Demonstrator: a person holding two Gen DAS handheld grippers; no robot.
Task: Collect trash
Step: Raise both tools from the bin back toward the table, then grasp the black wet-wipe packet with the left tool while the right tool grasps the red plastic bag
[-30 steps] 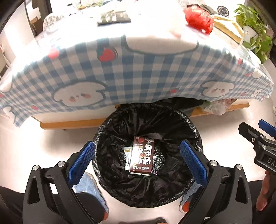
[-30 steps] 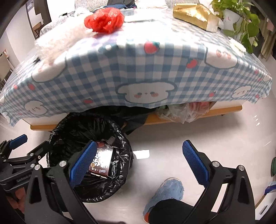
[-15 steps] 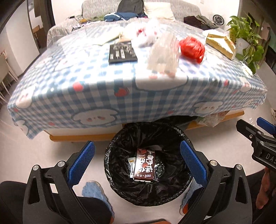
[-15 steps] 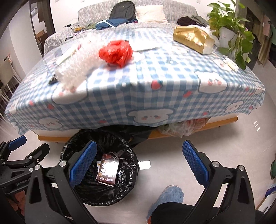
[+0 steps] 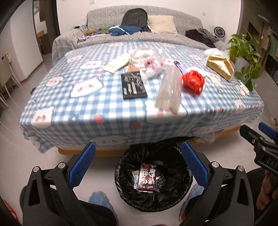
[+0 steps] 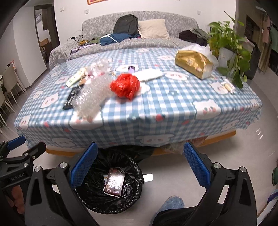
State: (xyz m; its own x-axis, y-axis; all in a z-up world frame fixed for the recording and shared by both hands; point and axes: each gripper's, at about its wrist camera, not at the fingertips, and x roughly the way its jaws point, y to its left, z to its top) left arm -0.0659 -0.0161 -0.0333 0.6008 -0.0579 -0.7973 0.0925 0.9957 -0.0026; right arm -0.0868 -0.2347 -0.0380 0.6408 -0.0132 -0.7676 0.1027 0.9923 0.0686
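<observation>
A low table [image 5: 86, 111] draped in a blue-and-white checked cloth with cartoon bear faces fills the middle of the room. A grey sofa [image 5: 139, 17] sits behind it at 12 o'clock, piled with 1 black backpack [image 5: 134, 16], 1 beige cushion [image 5: 162, 24] and loose clothes. 1 potted plant [image 5: 243, 50] stands off the table's corner at 2 o'clock.

On the cloth lie 1 crumpled red plastic bag [image 5: 192, 81], 1 roll of clear bubble wrap [image 5: 169, 90], 1 flat black packet [image 5: 133, 86], 1 clump of clear plastic wrappers [image 5: 149, 59], 1 pale green sachet [image 5: 116, 64] and 1 gold foil bag [image 5: 220, 67]. The bubble wrap's long axis runs from 12 to 6 o'clock, its near end at the table's front edge. The black packet lies the same way, just to its left.

On the floor at 6 o'clock, partly tucked under the overhanging cloth, stands 1 bin lined with a black bag [image 5: 153, 179]. Inside it rest 1 dark brown snack box [image 5: 146, 178], long axis toward the table, and 1 small white packet [image 5: 135, 175] touching its left side.

The left gripper [image 5: 138, 164] hangs above the bin with its 2 blue-padded fingers spread wide, holding nothing. The right gripper [image 6: 140, 162] hovers just to the bin's right, equally wide and empty. The person's blue slippers [image 6: 172, 203] are near the bin.
</observation>
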